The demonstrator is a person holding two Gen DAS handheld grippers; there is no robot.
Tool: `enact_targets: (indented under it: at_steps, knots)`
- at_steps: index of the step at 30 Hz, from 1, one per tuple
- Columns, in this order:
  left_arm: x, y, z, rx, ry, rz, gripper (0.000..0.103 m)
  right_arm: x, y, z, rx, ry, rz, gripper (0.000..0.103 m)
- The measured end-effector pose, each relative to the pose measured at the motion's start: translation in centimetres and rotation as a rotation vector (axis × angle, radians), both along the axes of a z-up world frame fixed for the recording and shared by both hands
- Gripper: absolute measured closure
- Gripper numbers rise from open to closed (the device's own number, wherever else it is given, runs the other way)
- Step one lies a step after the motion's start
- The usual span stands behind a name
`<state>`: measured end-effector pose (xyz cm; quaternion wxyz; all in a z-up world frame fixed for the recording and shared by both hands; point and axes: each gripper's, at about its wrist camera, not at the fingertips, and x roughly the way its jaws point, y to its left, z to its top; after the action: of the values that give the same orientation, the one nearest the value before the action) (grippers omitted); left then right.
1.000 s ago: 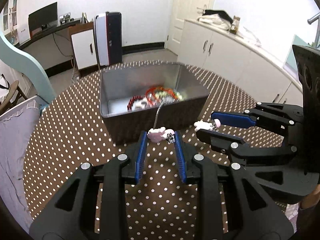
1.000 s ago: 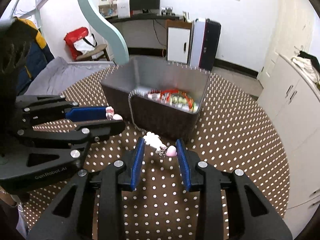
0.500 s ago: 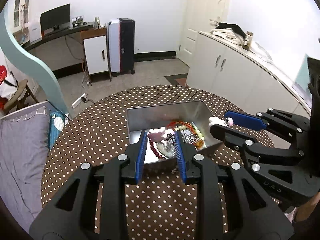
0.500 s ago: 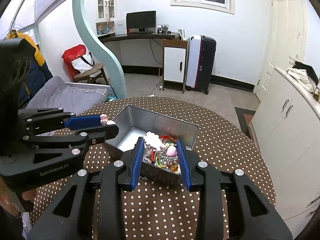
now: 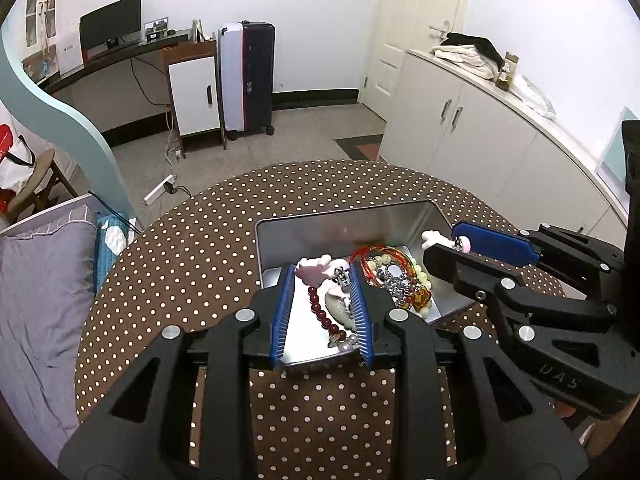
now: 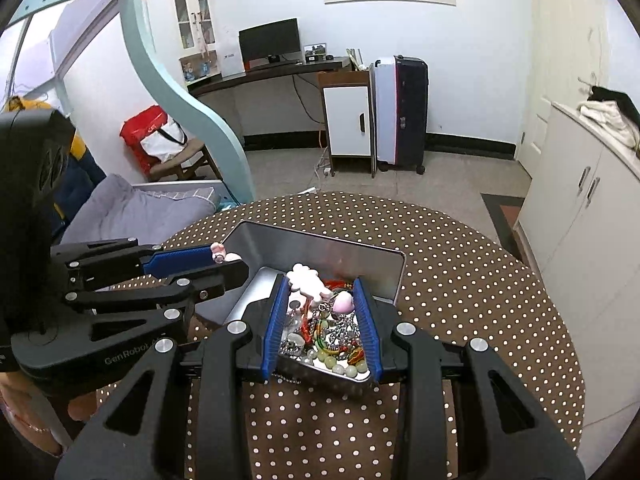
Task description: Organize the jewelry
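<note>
**Two charms being carried over the tin**

Two pink charms are being gripped, one per gripper. A pink charm (image 5: 314, 271) is being pinched by the left gripper (image 5: 322, 276), a heart charm (image 6: 322, 289) by the right gripper (image 6: 321, 289), each clamped at the fingertips so it hangs free for dropping. Beyond, near the tabletop (image 5: 192, 248) middle, the metal tin (image 5: 344, 224) is already holding bead strands (image 5: 325, 316), collected together.

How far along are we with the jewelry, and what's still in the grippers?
Done: several pieces already lie in the metal tin, including a red beaded bracelet, red cords and pale beads. In hand: the left gripper and the right gripper each pinch a pink-and-white charm, and, above the tin. Left: releasing both into it. No loose jewelry shows on the polka-dot tablecloth.
</note>
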<state>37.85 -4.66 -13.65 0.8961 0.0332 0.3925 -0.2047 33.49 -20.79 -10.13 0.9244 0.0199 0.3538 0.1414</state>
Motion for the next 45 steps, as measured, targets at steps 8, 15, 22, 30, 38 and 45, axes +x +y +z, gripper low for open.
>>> enact_targets:
  at_steps: [8,15,22,30,38,45]
  knots:
    - [-0.1,0.9,0.1,-0.013,-0.018,0.025,0.047,0.3,-0.5,0.1,0.044,0.008,-0.011,0.072]
    - [-0.9,1.4,0.8,-0.001,-0.047,0.062,0.038,0.2,-0.5,0.7,0.072,-0.003,-0.011,0.072]
    - [-1.6,2.4,0.8,0.018,-0.066,0.107,0.029,0.5,-0.4,0.5,0.099,0.013,-0.014,0.07]
    - [-2.8,3.4,1.3,0.021,-0.088,0.148,0.027,-0.5,-1.1,1.4,0.121,-0.006,-0.031,0.057]
    - [-7.2,3.4,4.1,0.057,-0.224,0.2,0.015,-4.6,-1.5,3.7,0.106,-0.105,-0.076,0.046]
    - [-11.4,3.9,5.2,0.044,-0.279,0.238,0.013,-9.9,-1.1,5.0,0.065,-0.203,-0.096,0.027]
